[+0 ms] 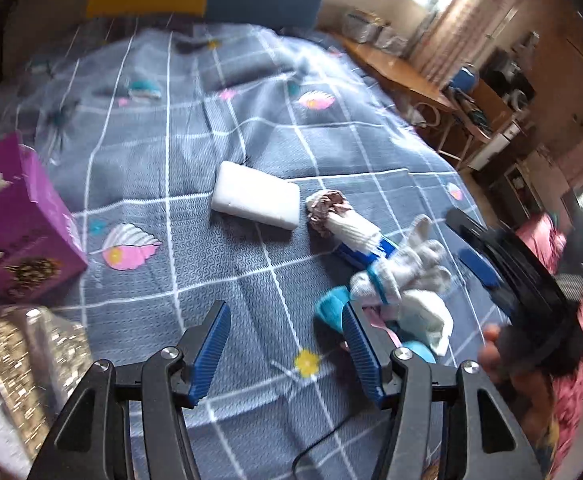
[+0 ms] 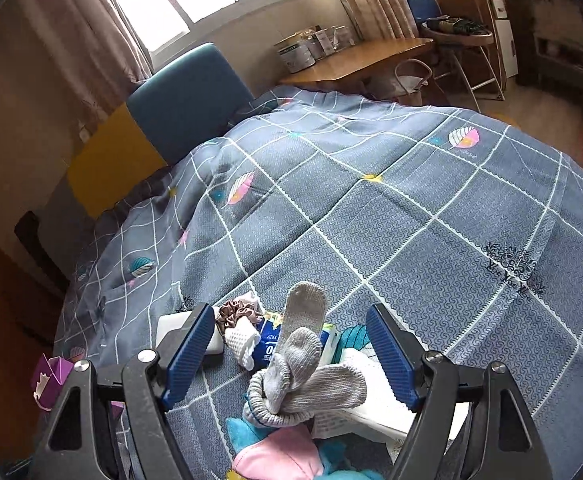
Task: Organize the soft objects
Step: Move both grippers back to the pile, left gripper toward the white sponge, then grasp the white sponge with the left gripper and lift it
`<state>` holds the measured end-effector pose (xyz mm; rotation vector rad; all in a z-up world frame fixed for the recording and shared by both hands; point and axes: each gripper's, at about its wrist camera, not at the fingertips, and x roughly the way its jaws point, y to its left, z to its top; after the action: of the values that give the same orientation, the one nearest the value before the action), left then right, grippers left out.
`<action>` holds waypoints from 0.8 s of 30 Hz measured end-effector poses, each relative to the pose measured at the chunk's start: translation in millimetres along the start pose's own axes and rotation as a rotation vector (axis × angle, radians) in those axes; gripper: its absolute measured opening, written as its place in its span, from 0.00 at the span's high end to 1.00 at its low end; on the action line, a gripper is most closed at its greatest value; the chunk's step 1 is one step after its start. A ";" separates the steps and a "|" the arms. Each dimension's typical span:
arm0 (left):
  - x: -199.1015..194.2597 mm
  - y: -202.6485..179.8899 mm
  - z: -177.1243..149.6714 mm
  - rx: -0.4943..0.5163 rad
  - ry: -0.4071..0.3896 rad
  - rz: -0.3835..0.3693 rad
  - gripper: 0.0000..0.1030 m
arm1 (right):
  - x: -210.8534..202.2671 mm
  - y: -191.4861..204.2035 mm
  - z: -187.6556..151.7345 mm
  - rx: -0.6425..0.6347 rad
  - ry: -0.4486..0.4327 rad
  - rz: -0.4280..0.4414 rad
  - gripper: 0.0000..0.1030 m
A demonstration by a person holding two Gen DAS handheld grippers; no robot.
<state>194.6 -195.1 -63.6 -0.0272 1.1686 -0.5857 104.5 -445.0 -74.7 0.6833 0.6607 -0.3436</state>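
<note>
On the grey-blue checked bedspread (image 1: 195, 148) lies a heap of soft things: a white foam block (image 1: 255, 198), a brown scrunchie (image 1: 327, 210), a white knit glove (image 1: 407, 268) over a blue tissue pack (image 1: 371, 250), and a teal plush (image 1: 331, 308). My left gripper (image 1: 285, 312) hangs open above bare bedspread just left of the heap, with nothing between its fingers. My right gripper (image 2: 291, 312) is open and straddles the grey-white glove (image 2: 303, 364), whose fingers stick up between the pads without touching them. Scrunchie (image 2: 237, 312), foam block (image 2: 171, 328) and a pink and blue plush (image 2: 279, 456) lie around it.
A purple open box (image 1: 19, 216) and a gold glitter box (image 1: 19, 360) stand at the left. A blue and yellow headboard (image 2: 179, 100) closes the far end of the bed. Beyond the bed's edge stand a wooden desk (image 2: 355, 60) and a chair (image 2: 451, 28). Pink fabric (image 1: 571, 320) lies at the right.
</note>
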 end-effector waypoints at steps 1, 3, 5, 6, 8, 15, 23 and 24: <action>10.5 2.3 7.4 -0.023 0.012 -0.006 0.45 | -0.6 -0.3 0.0 0.002 0.001 0.008 0.23; 27.3 5.6 21.9 -0.045 0.020 0.024 0.45 | -1.1 -0.4 0.0 0.009 0.007 0.020 0.22; 42.2 2.3 35.8 0.016 0.005 0.115 0.43 | -1.0 -1.4 0.1 0.020 0.018 0.041 0.21; 49.0 0.0 40.5 0.057 0.013 0.158 0.43 | -0.3 -1.4 0.0 0.025 0.026 0.050 0.20; 63.6 -8.0 47.7 0.180 0.034 0.246 0.41 | 1.6 -2.2 -0.5 0.038 0.046 0.069 0.20; 100.8 -40.8 51.0 0.670 0.098 0.407 0.26 | 9.8 -6.0 -3.3 0.087 0.120 0.124 0.19; 136.2 -53.7 59.0 0.965 0.174 0.439 0.24 | 10.1 -11.3 -3.0 0.122 0.146 0.152 0.18; 138.7 -54.6 58.4 0.993 0.185 0.423 0.24 | 10.5 -12.0 -3.2 0.127 0.150 0.153 0.18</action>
<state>258.7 -319.6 -141.1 1.1118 0.9113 -0.7391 105.0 -452.5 -89.1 0.8820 0.7287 -0.1945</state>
